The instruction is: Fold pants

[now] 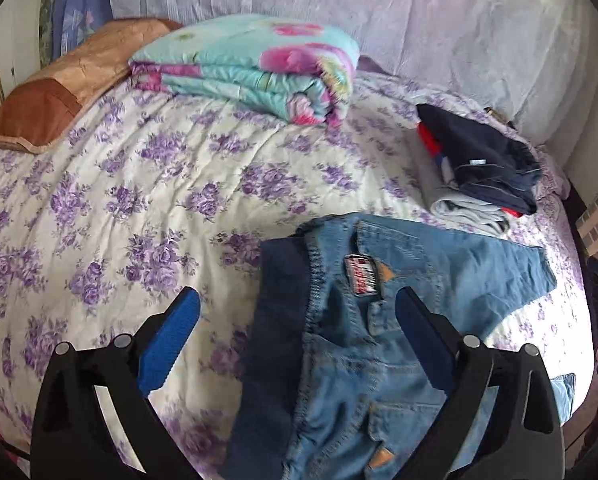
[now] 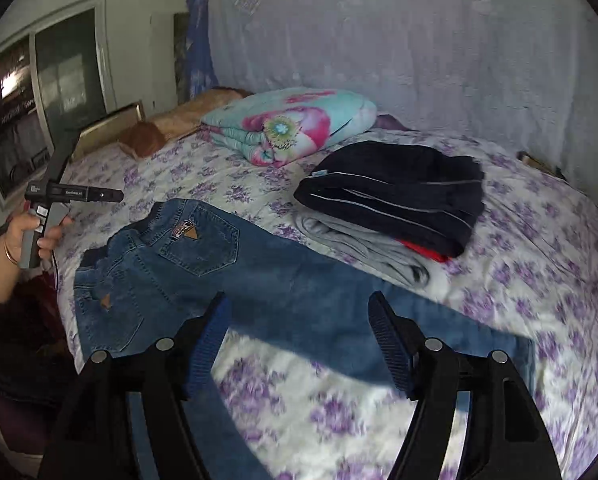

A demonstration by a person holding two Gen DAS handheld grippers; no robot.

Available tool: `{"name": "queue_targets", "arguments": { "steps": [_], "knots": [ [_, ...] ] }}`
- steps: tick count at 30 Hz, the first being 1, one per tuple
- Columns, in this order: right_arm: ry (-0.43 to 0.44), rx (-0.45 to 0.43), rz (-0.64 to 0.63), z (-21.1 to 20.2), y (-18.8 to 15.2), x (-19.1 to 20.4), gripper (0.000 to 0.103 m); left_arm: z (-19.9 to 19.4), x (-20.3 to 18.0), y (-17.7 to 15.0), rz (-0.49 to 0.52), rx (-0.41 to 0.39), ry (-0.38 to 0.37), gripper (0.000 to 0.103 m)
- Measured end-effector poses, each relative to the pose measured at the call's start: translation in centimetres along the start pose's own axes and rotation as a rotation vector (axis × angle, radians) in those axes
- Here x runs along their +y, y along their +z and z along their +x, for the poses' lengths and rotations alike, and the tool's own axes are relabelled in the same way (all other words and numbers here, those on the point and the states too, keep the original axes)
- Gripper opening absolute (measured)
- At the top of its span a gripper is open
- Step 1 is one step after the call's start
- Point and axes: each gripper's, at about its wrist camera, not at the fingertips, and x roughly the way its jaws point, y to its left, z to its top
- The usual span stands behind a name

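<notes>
Blue jeans (image 1: 363, 344) lie spread flat on the floral bedsheet (image 1: 139, 200), back pockets up, waistband toward the left. In the right wrist view the jeans (image 2: 227, 280) show one leg running right and one running toward the camera. My left gripper (image 1: 297, 300) is open and empty, hovering over the waistband. My right gripper (image 2: 299, 308) is open and empty, hovering above the legs near the crotch. The left gripper's handle (image 2: 43, 216), held in a hand, shows at the left edge of the right wrist view.
A stack of folded clothes (image 2: 395, 204), dark navy on top, sits just beyond the jeans; it also shows in the left wrist view (image 1: 483, 164). A folded turquoise-and-pink quilt (image 1: 251, 68) and a brown pillow (image 1: 63, 88) lie at the far side. A draped white cloth (image 2: 399, 40) backs the bed.
</notes>
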Motion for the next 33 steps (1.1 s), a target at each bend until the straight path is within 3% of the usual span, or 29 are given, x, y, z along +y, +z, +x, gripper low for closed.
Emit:
{"name": "queue_targets", "arguments": {
  "steps": [1,5,10,11,12,13,14,18,24,27,28,29,30,33],
  "knots": [
    [0.002,0.046,-0.032,2.9,1.7,-0.1,0.072,1.8,0.7,0.8,-0.008,0.035,0.010,0.095],
    [0.030,0.209,-0.112,12.8,5.1,-1.0,0.072,5.2,1.5,2.1,-0.018,0.121,-0.067,0.095],
    [0.080,0.374,-0.131,20.7,4.3,-2.7,0.071,9.9,-0.3,2.2,0.028,0.242,-0.061,0.094],
    [0.079,0.405,-0.129,21.7,3.7,-3.0,0.065,10.5,-0.5,2.0,0.033,0.258,-0.059,0.084],
    [0.087,0.445,-0.122,22.5,3.1,-3.2,0.043,10.6,-0.9,1.9,0.050,0.250,-0.060,0.076],
    [0.095,0.451,-0.119,22.5,2.6,-3.2,0.023,10.4,-1.3,1.9,0.064,0.232,-0.073,0.059],
    [0.101,0.428,-0.126,21.8,2.5,-3.0,0.007,10.0,-1.6,1.9,0.075,0.220,-0.081,0.047],
    [0.126,0.305,-0.156,16.1,2.9,-2.3,0.005,6.9,-2.9,2.1,0.126,0.143,-0.081,0.042],
    [0.145,0.124,-0.222,2.8,1.4,1.5,0.005,-0.9,-4.2,1.2,0.208,0.013,-0.144,0.044],
    [0.167,0.058,-0.264,-3.3,-2.2,5.8,0.005,-4.6,-3.9,-1.8,0.267,-0.032,-0.149,0.052],
    [0.192,0.049,-0.263,-4.7,-4.0,7.1,0.005,-5.3,-3.6,-2.8,0.273,-0.034,-0.144,0.061],
    [0.217,0.046,-0.265,-5.4,-5.8,8.6,0.005,-6.0,-3.0,-4.1,0.271,-0.031,-0.139,0.076],
    [0.232,0.051,-0.261,-5.8,-7.8,10.2,0.005,-6.6,-2.5,-5.3,0.261,-0.031,-0.141,0.082],
    [0.239,0.096,-0.234,-4.4,-13.2,13.5,0.005,-7.3,0.3,-9.1,0.169,0.011,-0.183,0.087]
  ]
}}
